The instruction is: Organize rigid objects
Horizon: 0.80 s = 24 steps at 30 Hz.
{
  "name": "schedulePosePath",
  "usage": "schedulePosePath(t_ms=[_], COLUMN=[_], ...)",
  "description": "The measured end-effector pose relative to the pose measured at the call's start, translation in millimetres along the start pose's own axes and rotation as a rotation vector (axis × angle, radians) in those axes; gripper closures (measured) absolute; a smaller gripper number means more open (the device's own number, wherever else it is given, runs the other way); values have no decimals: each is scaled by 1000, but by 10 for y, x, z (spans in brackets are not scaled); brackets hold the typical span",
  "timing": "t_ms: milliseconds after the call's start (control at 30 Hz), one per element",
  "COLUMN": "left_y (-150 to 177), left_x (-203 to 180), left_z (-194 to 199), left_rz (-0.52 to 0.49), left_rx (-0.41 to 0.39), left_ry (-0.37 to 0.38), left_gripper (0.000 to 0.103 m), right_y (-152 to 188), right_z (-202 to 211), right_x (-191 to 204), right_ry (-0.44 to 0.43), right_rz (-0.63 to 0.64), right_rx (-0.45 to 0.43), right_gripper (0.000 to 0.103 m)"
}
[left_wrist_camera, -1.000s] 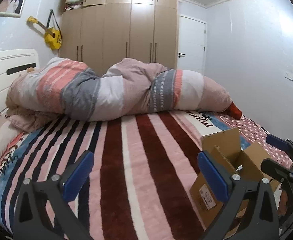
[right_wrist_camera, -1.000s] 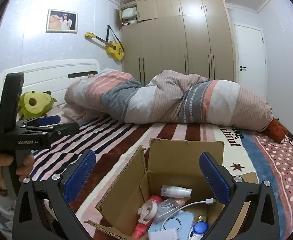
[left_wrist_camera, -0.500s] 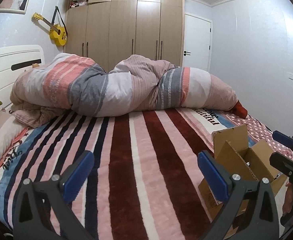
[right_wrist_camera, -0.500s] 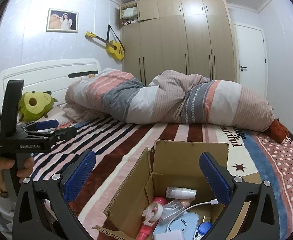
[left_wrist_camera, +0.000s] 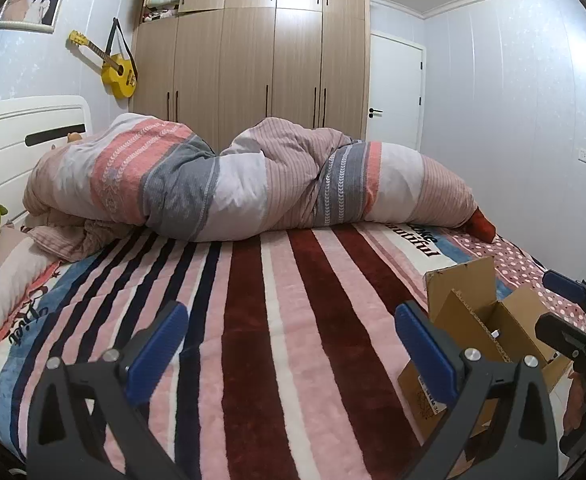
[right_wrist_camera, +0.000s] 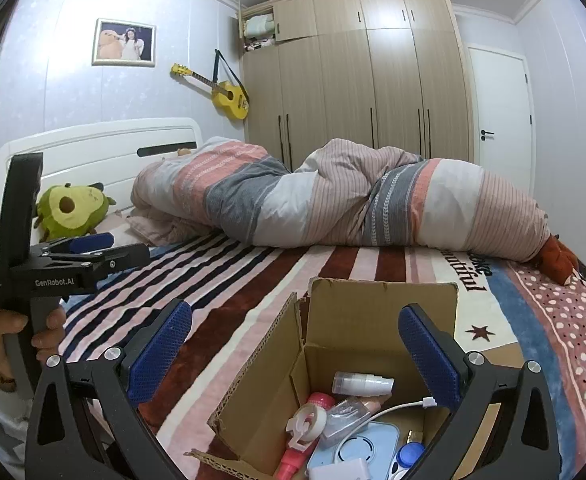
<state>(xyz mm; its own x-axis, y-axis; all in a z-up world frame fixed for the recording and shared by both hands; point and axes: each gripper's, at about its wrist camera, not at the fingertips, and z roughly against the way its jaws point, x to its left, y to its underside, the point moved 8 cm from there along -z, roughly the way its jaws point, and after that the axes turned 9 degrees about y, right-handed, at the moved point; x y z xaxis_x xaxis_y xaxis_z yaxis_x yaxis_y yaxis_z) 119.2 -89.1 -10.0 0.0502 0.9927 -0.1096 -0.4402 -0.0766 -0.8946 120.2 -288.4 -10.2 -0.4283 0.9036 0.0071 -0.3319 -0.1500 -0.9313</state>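
An open cardboard box (right_wrist_camera: 377,312) stands on the striped bed blanket. It holds a clear spray bottle (right_wrist_camera: 363,383), a tape dispenser (right_wrist_camera: 307,424), a pink bottle (right_wrist_camera: 293,460), a white cable (right_wrist_camera: 397,407), a pale blue device (right_wrist_camera: 357,450) and other small items. My right gripper (right_wrist_camera: 293,354) is open and empty, just above the box's near side. The box also shows in the left wrist view (left_wrist_camera: 489,320) at the right. My left gripper (left_wrist_camera: 293,350) is open and empty above bare blanket, left of the box; it shows in the right wrist view (right_wrist_camera: 89,246).
A rolled striped duvet (left_wrist_camera: 253,184) lies across the far half of the bed. A green plush toy (right_wrist_camera: 71,210) sits by the white headboard (right_wrist_camera: 105,144). A wardrobe (left_wrist_camera: 269,60), a door (left_wrist_camera: 395,88) and a yellow guitar (left_wrist_camera: 115,68) are behind.
Both views have shifted slightly: the box has slid right and lower in the left wrist view and a little lower in the right wrist view. Both grippers stayed open.
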Motion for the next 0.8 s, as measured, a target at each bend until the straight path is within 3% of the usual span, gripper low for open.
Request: schedulePosePath(t_ms=[800], left_y=[-43], left_x=[-4], left_z=[38], left_rz=[-6], left_rx=[-15], left_ry=[-2], left_gripper=[0], right_y=[-1], right_z=[6], right_x=[-28], right_ry=[3], right_rz=[-2], right_rx=[-8], right_gripper=[0])
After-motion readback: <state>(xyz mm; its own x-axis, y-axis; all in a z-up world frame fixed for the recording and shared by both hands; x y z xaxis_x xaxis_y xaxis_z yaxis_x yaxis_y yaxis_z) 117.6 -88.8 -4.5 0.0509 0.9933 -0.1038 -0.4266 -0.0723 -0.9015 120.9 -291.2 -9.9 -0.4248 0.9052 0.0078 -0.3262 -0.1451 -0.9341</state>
